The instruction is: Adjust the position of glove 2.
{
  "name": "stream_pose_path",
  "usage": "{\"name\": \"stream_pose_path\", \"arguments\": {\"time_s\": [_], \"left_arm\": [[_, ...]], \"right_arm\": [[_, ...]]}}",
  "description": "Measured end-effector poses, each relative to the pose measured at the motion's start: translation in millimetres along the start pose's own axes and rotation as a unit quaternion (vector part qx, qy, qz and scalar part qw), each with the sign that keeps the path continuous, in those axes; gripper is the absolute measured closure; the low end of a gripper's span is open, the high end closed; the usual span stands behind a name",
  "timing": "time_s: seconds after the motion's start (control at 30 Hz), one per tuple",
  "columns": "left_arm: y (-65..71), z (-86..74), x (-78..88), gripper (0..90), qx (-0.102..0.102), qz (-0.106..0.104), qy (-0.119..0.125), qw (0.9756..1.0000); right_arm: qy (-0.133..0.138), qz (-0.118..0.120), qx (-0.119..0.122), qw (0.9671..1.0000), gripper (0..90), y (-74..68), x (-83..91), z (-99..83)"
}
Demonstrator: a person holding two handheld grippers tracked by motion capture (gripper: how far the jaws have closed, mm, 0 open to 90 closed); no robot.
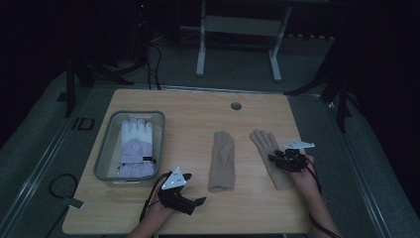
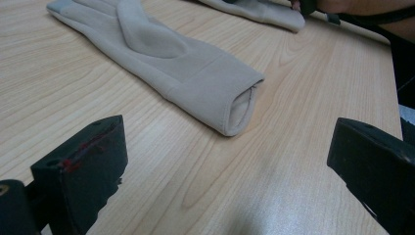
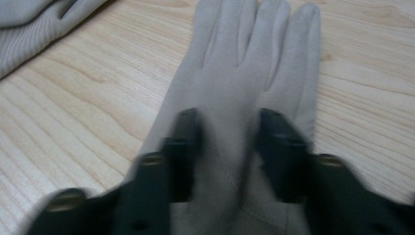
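Note:
Two beige gloves lie flat on the wooden table (image 1: pixel 188 114). The middle glove (image 1: pixel 222 158) (image 2: pixel 195 73) has its cuff toward the front edge. My left gripper (image 1: pixel 194 189) (image 2: pixel 227 161) rests open on the table short of that cuff, nothing between its jaws. The right-hand glove (image 1: pixel 265 141) (image 3: pixel 254 58) lies fingers away from me. My right gripper (image 1: pixel 275 157) (image 3: pixel 230 142) sits on its palm, jaws closed in on a raised fold of the fabric. The middle glove's edge (image 3: pixel 29 29) shows at the upper left of the right gripper view.
A grey plastic bin (image 1: pixel 106 148) stands at the table's left with a white and lilac padded glove (image 1: pixel 136 144) inside. A round cable hole (image 1: pixel 236 106) sits near the far edge. A person's right hand (image 2: pixel 342 6) shows beyond the second glove (image 2: pixel 264 12).

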State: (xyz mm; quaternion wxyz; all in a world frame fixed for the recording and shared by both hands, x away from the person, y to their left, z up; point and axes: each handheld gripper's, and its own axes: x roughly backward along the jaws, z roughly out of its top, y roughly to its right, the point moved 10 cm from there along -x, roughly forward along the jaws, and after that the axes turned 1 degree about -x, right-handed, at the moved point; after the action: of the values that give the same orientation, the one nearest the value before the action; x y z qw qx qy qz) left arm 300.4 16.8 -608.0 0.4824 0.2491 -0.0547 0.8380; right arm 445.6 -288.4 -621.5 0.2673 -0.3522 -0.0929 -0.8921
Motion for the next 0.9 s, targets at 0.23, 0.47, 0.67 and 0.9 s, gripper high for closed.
{"name": "stream_pose_path", "arguments": {"time_s": [0.23, 0.47, 0.67, 0.9], "left_arm": [[0.2, 1.3, 0.5, 1.5, -0.002, 0.0, 0.002, 1.0], [0.0, 2.6, 1.8, 1.5, -0.001, 0.002, 0.004, 1.0], [0.4, 4.6, 4.0, 1.5, -0.002, 0.004, 0.008, 1.0], [-0.4, 4.7, 4.0, 1.5, 0.001, 0.004, 0.009, 0.9999]], "right_arm": [[0.003, -0.059, -0.054, 0.9968, 83.2, -3.2, 4.1, 2.4], [0.029, -0.113, -0.099, 0.9882, 83.5, -11.0, 31.2, 21.0], [0.027, -0.14, -0.15, 0.9783, 83.4, -16.7, 45.2, 17.7], [0.016, -0.144, -0.169, 0.9749, 81.6, -12.6, 36.1, 6.9]]}}
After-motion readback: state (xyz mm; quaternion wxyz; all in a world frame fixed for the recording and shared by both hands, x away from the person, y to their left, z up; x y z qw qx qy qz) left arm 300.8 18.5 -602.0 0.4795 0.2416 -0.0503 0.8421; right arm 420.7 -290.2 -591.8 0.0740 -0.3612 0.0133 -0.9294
